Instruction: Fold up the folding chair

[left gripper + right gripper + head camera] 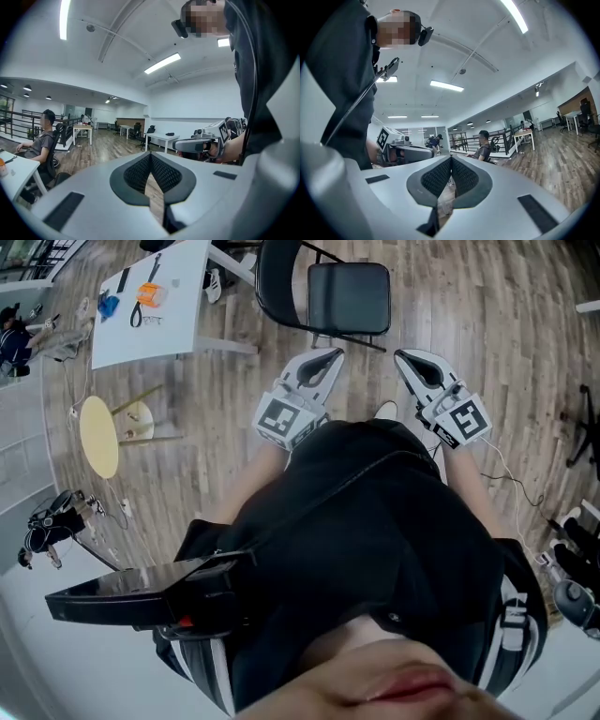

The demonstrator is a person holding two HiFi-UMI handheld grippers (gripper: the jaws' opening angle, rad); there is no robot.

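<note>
The black folding chair stands unfolded on the wood floor at the top of the head view, seat toward me and backrest to its left. My left gripper hovers just short of the seat's front edge, shut and empty. My right gripper is level with it, beside the seat's right front corner, also shut on nothing. In the left gripper view the dark pads meet, and the right gripper shows beyond. In the right gripper view the pads are pressed together, with the left gripper showing at left.
A white table with orange and blue items stands left of the chair. A round yellow stool is further left. A seated person is at the table. Cables and gear lie at the right.
</note>
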